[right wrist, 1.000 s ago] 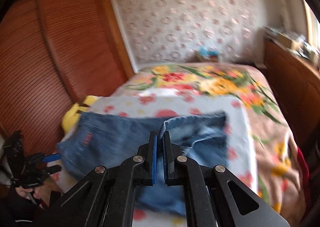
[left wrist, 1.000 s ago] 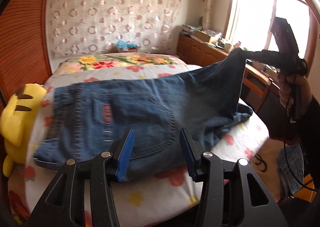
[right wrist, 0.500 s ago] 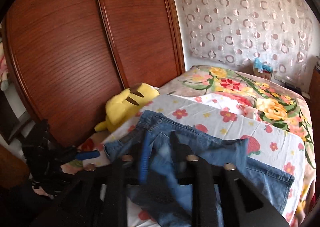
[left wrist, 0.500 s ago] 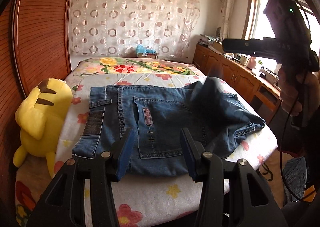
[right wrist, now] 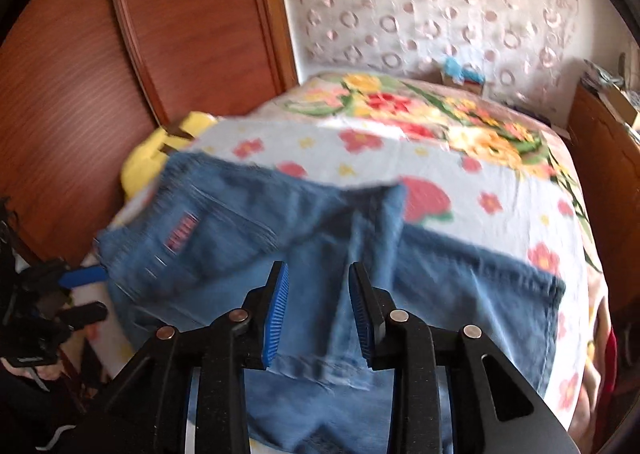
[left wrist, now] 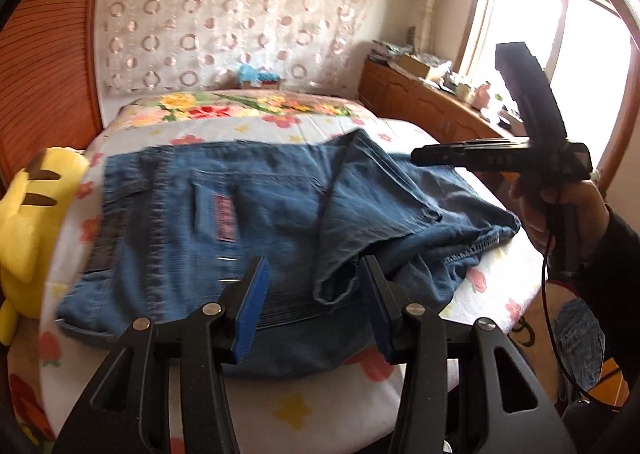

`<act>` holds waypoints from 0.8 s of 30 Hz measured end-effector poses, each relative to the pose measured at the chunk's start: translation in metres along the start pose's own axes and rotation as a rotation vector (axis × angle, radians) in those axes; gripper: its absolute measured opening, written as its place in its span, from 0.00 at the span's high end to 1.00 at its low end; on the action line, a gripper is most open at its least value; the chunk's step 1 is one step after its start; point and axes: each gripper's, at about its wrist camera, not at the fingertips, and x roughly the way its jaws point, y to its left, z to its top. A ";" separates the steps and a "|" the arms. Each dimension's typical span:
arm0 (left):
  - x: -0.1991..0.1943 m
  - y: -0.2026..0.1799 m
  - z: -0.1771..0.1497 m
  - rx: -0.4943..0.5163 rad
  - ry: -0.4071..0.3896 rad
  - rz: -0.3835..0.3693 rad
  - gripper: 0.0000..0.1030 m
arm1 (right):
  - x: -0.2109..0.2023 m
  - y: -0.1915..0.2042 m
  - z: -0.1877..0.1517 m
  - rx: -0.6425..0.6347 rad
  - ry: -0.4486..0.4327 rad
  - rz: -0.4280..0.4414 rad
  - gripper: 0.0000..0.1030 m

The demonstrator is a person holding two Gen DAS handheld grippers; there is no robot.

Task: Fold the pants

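At frame centre: folded jeans (left wrist: 256, 222) flat on floral bed (left wrist: 288, 410). Left gripper (left wrist: 312, 306) spread wide, empty; right gripper (right wrist: 318, 310) likewise wide, empty.

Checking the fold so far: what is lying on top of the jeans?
A folded-over leg lies across the jeans, right of the back pocket. What lies beneath that flap is covered. Both grippers are open above them.

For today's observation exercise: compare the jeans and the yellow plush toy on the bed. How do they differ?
The jeans are blue denim; the plush toy is bright yellow with brown marks. The jeans lie flat and folded mid-bed; the plush toy sits bulky at the bed's edge beside the wooden wall. Both rest on the flowered sheet.
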 end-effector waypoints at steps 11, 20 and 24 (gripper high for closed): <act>0.043 -0.011 -0.004 0.056 0.058 -0.068 0.67 | 0.027 -0.019 -0.008 0.118 0.106 0.048 0.67; 0.014 -0.019 0.011 0.096 -0.022 -0.074 0.92 | 0.013 -0.005 0.014 0.117 0.062 0.207 0.97; -0.026 -0.009 0.025 0.085 -0.101 -0.063 0.94 | -0.018 0.021 0.053 0.071 -0.034 0.235 0.98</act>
